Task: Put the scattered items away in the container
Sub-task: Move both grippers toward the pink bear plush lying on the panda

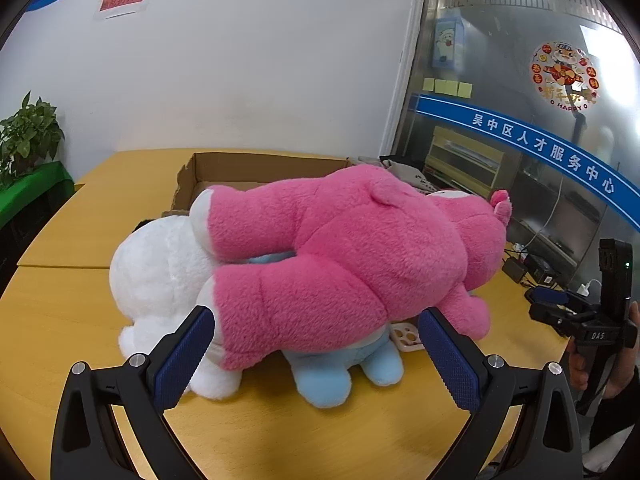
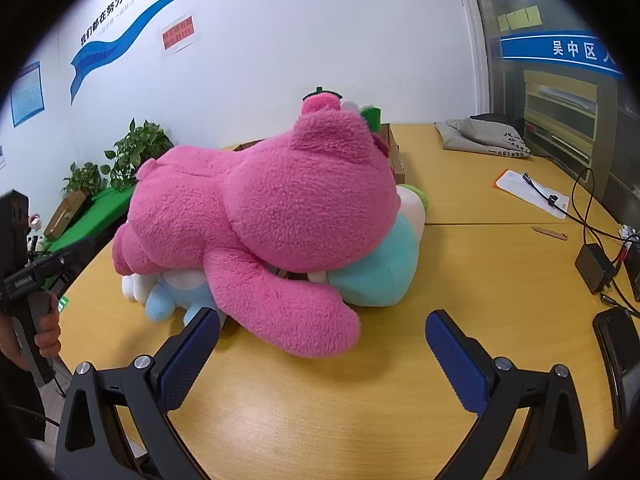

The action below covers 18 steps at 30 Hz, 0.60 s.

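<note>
Left wrist: fuzzy pink plush bear, face-down, white foot soles

Plush toys, four: one pink bear lying across one white toy at left, one light-blue toy near, and one teal toy at right. Cardboard box, one, far. Grippers, two; potted plants, two, far left.
</note>
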Available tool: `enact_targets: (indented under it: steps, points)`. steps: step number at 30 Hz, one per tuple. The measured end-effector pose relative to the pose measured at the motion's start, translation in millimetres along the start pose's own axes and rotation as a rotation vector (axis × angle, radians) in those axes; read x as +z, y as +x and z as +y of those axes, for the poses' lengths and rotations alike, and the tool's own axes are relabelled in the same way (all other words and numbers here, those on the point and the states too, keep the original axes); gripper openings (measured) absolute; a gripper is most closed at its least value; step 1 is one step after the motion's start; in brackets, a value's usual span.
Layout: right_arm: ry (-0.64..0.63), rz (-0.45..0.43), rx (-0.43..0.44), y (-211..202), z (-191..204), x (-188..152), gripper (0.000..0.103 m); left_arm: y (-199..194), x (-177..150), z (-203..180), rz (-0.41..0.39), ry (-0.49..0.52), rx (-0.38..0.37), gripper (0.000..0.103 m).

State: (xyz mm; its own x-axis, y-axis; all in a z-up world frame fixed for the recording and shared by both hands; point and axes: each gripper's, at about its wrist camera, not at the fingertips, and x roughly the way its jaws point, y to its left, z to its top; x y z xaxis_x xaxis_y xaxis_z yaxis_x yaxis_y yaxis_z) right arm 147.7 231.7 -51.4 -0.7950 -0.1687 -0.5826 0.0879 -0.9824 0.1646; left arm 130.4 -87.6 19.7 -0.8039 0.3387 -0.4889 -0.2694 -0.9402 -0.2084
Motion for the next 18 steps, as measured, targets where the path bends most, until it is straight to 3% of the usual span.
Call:
enact_targets:
  steps: [10,18]
  points:
    - [-0.007,-0.009,0.028,-0.6,0.5,10.4,0.103,8.7,29.2,-15.5,-0.006,0.036,-0.084,0.103]
    - [-0.036,-0.123,0.075,-17.1,-5.8,66.4,0.103,57.6,68.5,-7.9,0.072,-0.039,-0.222,0.103]
